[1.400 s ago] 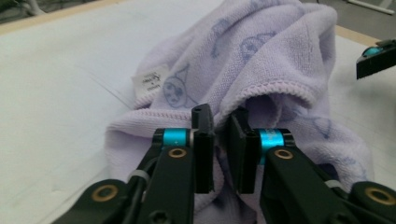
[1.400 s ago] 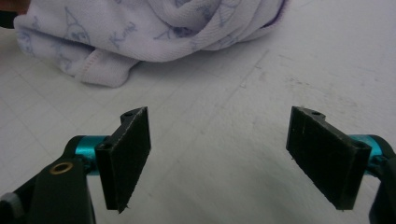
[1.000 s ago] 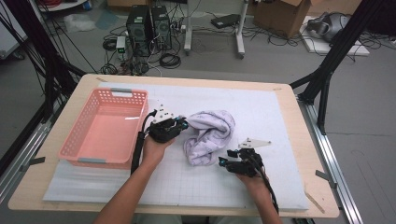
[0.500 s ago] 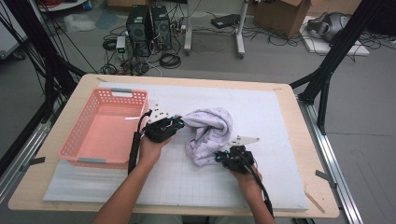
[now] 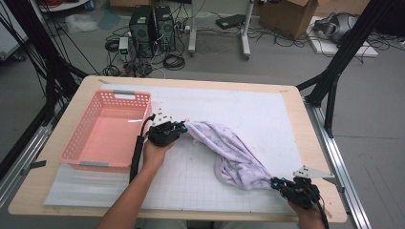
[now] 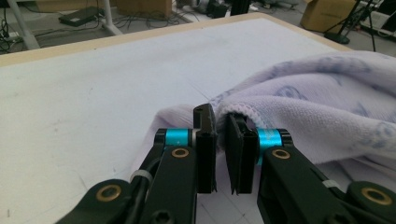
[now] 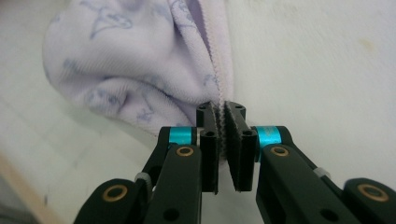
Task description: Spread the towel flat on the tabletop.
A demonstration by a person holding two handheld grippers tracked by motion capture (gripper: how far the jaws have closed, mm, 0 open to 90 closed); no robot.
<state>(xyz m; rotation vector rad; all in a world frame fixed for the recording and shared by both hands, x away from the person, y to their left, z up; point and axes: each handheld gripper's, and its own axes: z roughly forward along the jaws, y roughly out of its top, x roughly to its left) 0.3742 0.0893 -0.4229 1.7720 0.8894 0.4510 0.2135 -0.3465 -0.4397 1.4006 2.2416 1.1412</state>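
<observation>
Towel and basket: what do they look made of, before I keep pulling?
Towel: soft looped cloth, probably terry or microfibre, matte lilac with a faint print; the stitched hem shows between the right gripper pads. Basket: likely moulded plastic, smooth pink, slotted walls.

A pink plastic basket (image 5: 107, 131) is sitting on the bench (image 5: 286, 98), left side. A white gridded mat (image 5: 248, 114) is covering the benchtop. Computer towers (image 5: 153, 26) are standing on the floor beyond.

Basket (image 5: 106, 133) blocks left — right clear.

Hand-held gripper (image 6: 223, 140) pinches the cloth's (image 6: 327, 102) hem.
</observation>
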